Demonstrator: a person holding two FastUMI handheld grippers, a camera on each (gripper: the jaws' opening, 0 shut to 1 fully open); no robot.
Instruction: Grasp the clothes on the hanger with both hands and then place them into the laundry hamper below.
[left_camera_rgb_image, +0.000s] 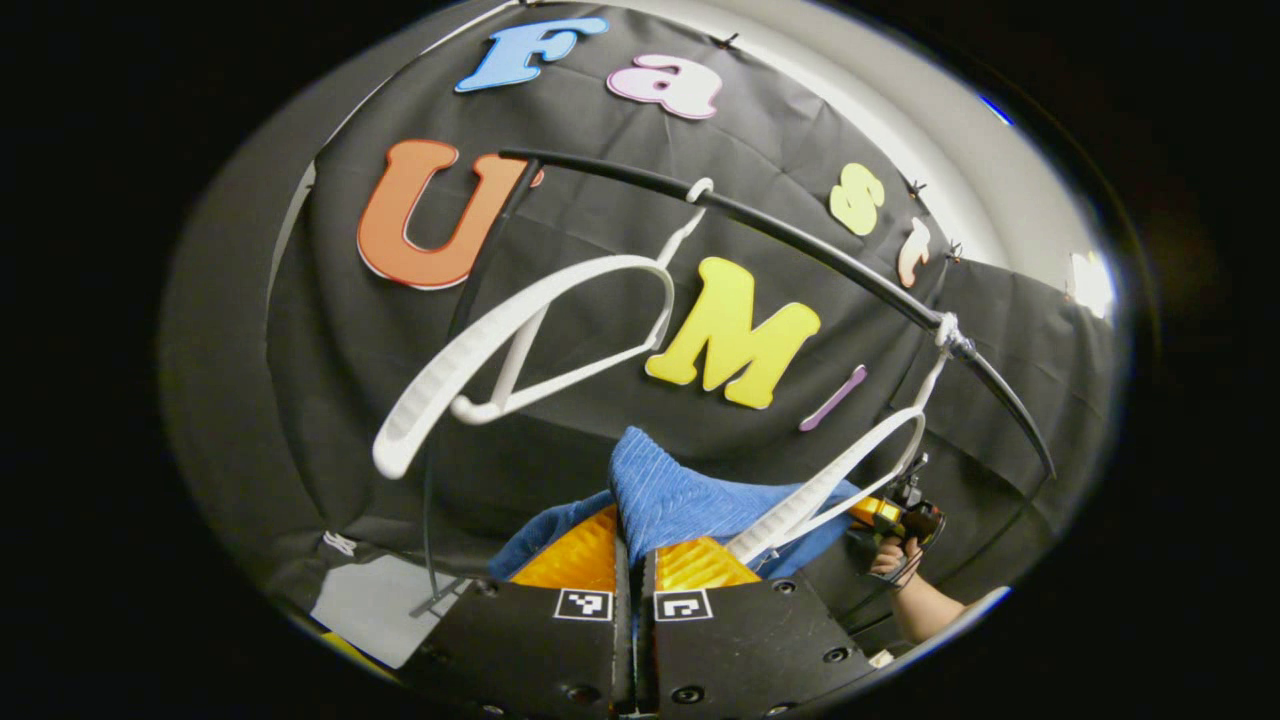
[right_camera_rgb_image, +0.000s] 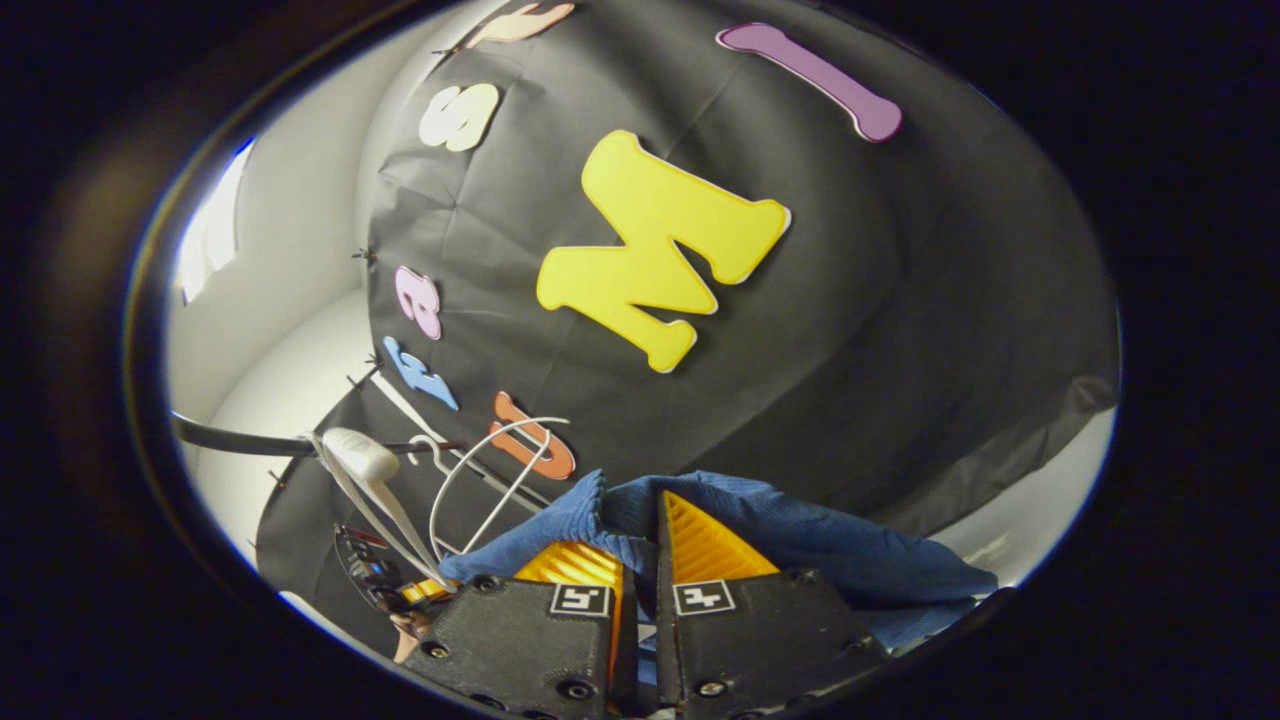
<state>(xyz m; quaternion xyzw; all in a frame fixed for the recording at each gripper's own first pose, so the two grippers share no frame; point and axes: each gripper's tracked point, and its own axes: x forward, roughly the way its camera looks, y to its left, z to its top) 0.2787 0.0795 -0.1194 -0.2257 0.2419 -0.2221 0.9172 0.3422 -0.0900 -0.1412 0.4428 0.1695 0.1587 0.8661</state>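
Both grippers, left gripper (left_camera_rgb_image: 632, 560) and right gripper (right_camera_rgb_image: 640, 545), pinch one blue garment (left_camera_rgb_image: 690, 500); two white hangers (left_camera_rgb_image: 520, 340) hang on one black rail (left_camera_rgb_image: 800, 250).

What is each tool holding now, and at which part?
Both hold the blue garment. The left tool pinches a raised fold of it; the right tool pinches another fold at its upper edge.

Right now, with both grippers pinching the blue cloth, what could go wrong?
1. The blue ribbed cloth lies against the nearer white plastic hanger, which could snag and swing off the black rail.
2. The left gripper and right gripper each pinch just an edge, so it might slip.
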